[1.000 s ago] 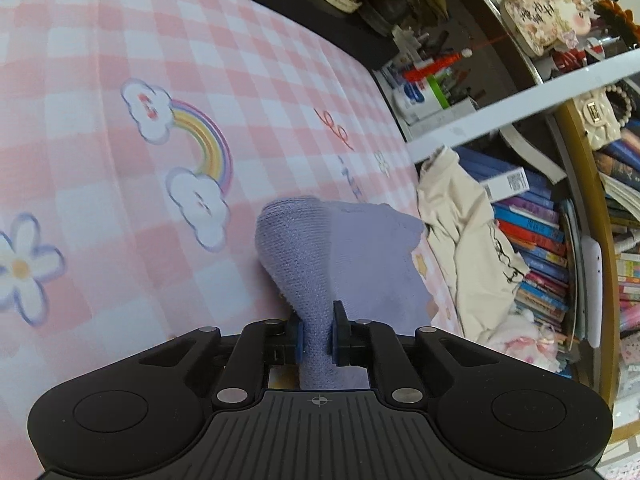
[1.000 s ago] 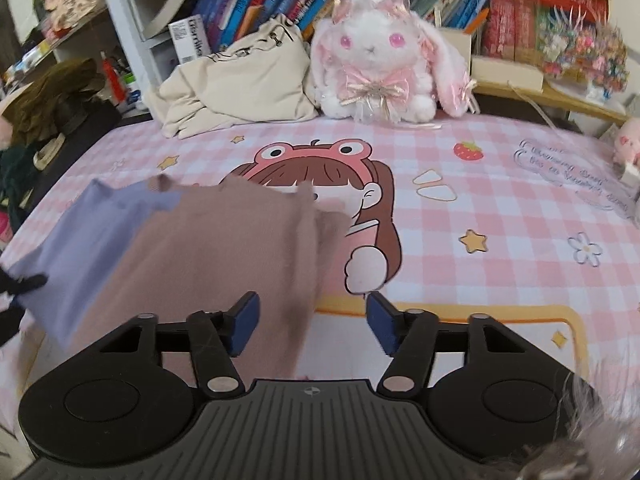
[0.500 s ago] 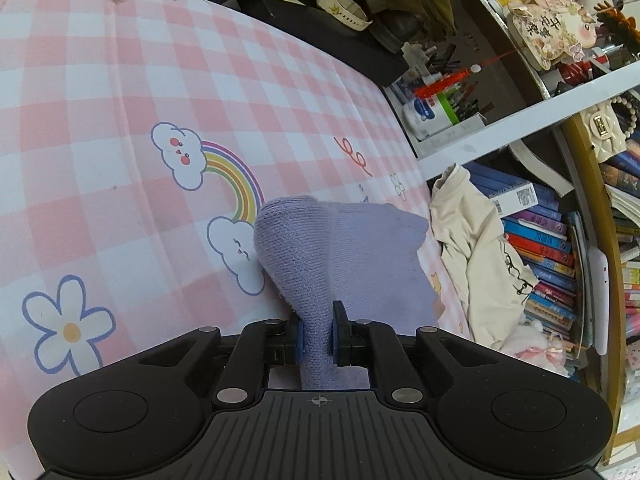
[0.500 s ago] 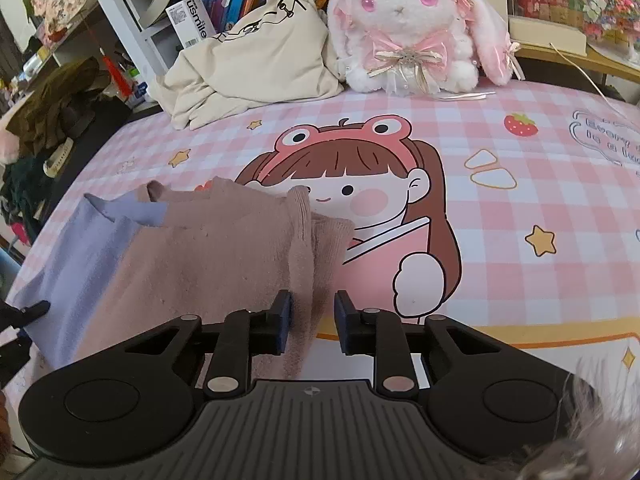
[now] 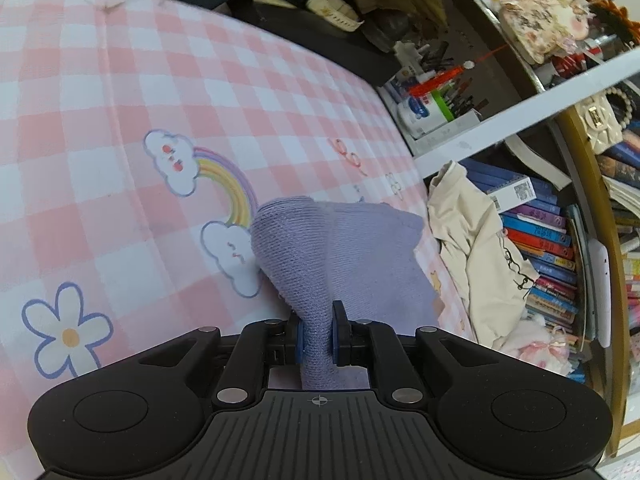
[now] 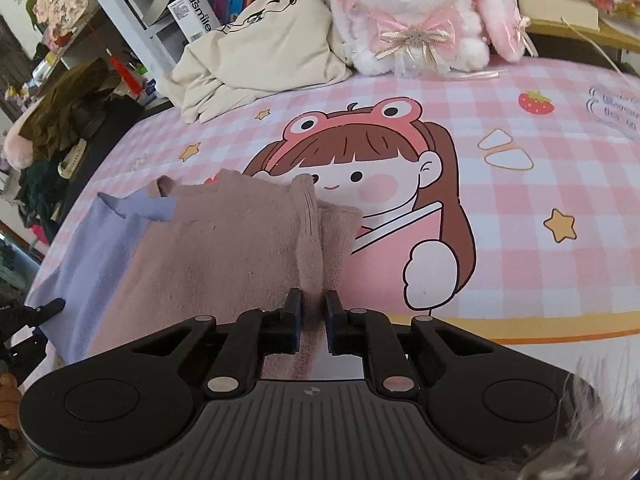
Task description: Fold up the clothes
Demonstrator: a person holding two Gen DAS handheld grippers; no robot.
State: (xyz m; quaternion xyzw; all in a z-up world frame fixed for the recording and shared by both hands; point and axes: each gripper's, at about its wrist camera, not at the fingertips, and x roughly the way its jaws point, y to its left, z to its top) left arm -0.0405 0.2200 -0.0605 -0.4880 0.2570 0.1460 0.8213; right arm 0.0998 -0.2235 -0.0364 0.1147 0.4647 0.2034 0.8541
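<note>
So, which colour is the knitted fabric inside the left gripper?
Lavender purple knit fabric; left wrist view shows it best.

Right gripper pinches a bunched fold of the mauve-and-lilac knit garment lying on the pink checked cartoon sheet, with cream cloth and plush bunny behind.

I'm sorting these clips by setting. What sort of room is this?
Likely a bedroom or child's room at home: a pink checked cartoon-print sheet serves as the work surface, a plush rabbit sits at its edge, and a packed bookshelf stands alongside.
</note>
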